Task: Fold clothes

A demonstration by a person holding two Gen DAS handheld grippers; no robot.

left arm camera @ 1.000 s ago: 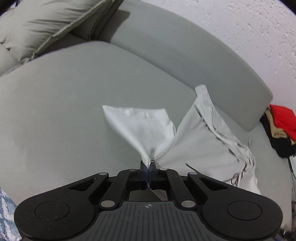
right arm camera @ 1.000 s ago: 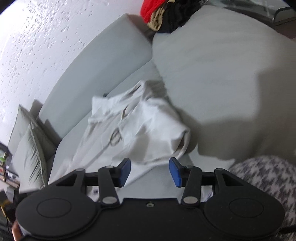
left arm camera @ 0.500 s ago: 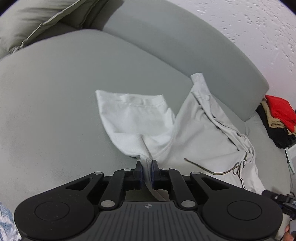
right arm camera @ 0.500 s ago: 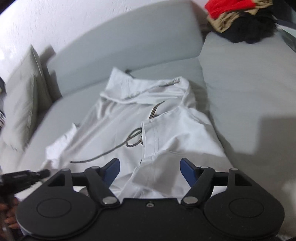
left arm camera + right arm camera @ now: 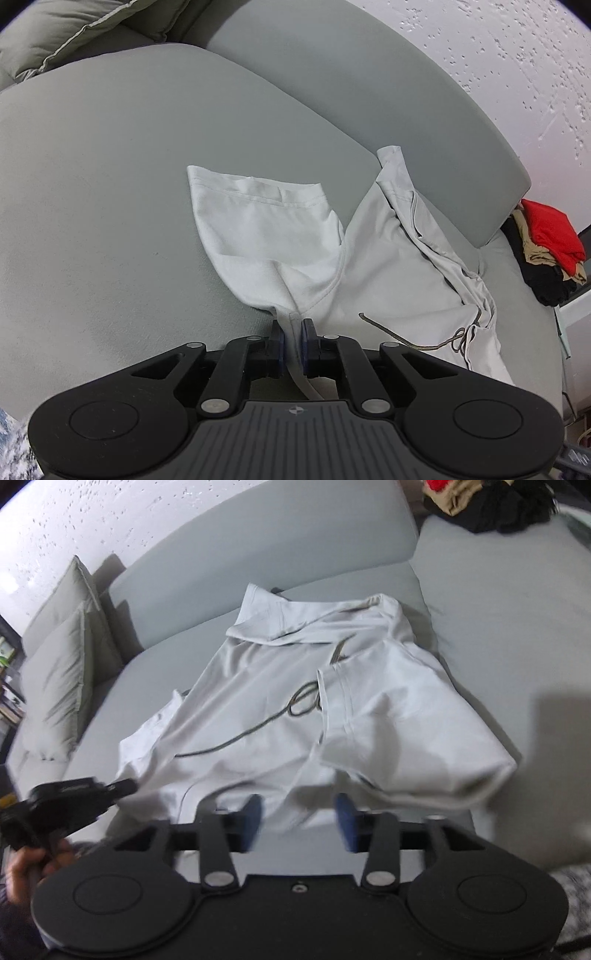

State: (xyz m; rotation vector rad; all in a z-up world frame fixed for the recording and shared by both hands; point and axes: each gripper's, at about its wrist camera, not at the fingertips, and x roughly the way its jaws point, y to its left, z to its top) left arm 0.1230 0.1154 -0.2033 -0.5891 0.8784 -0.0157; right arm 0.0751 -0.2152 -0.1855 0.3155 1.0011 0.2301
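A pale grey garment (image 5: 388,288) with a dark drawstring (image 5: 406,341) lies spread on the grey sofa seat (image 5: 110,184). My left gripper (image 5: 291,332) is shut on a pinch of its fabric beside the sleeve, whose hemmed end fans out flat on the seat. In the right wrist view the same garment (image 5: 258,746) fills the middle, its drawstring (image 5: 236,738) looping across it. My right gripper (image 5: 299,821) hovers over the near edge of the cloth, jaws closing, pads clear of the fabric. The left gripper (image 5: 122,786) shows at the left edge, held by a hand (image 5: 26,860).
The sofa backrest (image 5: 369,92) runs behind the garment below a white textured wall. Grey cushions (image 5: 62,686) sit at the left end. A pile of red, tan and black clothes (image 5: 550,254) lies at the far right end.
The right gripper has swung and rolled to face the garment squarely, and its jaws stand wider than a second ago. The left gripper and its hand have come into the right view.
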